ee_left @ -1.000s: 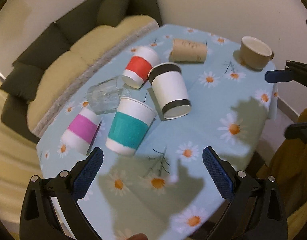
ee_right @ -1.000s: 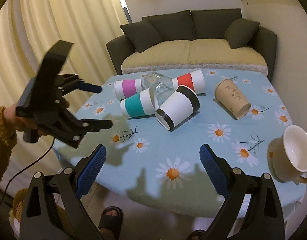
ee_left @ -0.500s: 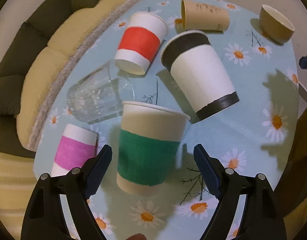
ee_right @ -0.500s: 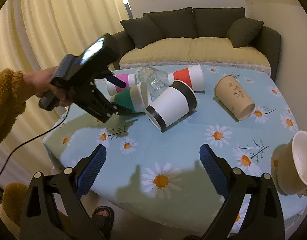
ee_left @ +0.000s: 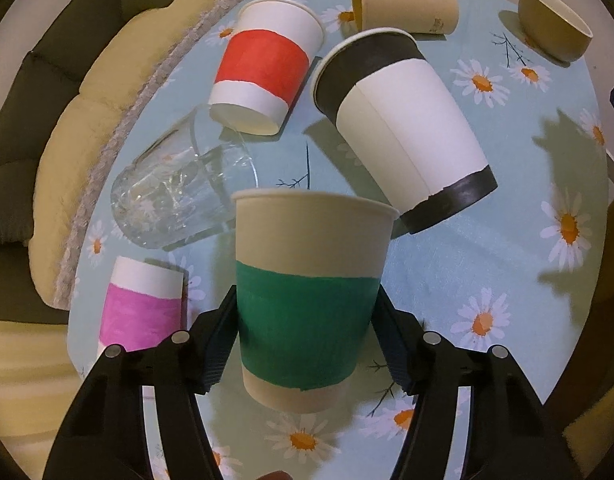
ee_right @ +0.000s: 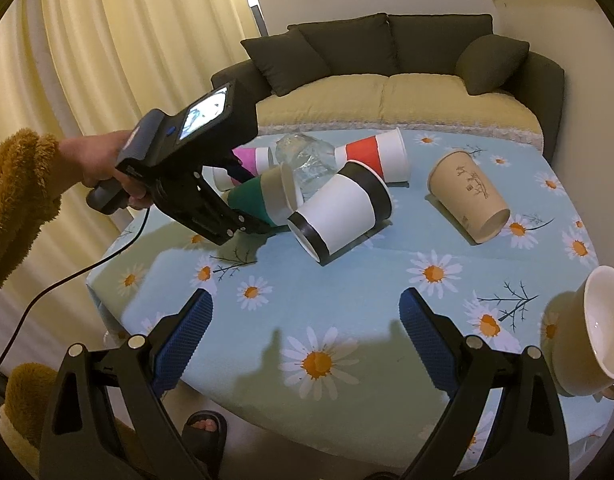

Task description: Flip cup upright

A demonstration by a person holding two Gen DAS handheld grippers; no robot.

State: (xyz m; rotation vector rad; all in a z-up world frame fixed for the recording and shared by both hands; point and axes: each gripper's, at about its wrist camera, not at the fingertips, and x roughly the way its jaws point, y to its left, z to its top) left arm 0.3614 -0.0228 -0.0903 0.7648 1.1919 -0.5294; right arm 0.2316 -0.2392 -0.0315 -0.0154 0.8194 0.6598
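Observation:
A paper cup with a green band lies on its side on the daisy tablecloth. My left gripper has a finger on each side of the green band, touching or nearly touching it. In the right wrist view the left gripper reaches the same cup. My right gripper is open and empty above the table's front edge.
Lying on their sides around it are a black-banded white cup, a red-banded cup, a pink-banded cup, a clear glass and a tan cup. A beige mug stands at the right. A sofa stands behind.
My left gripper has moved forward and down over the green-banded cup and its fingers have closed in on the band. The right gripper has stayed put.

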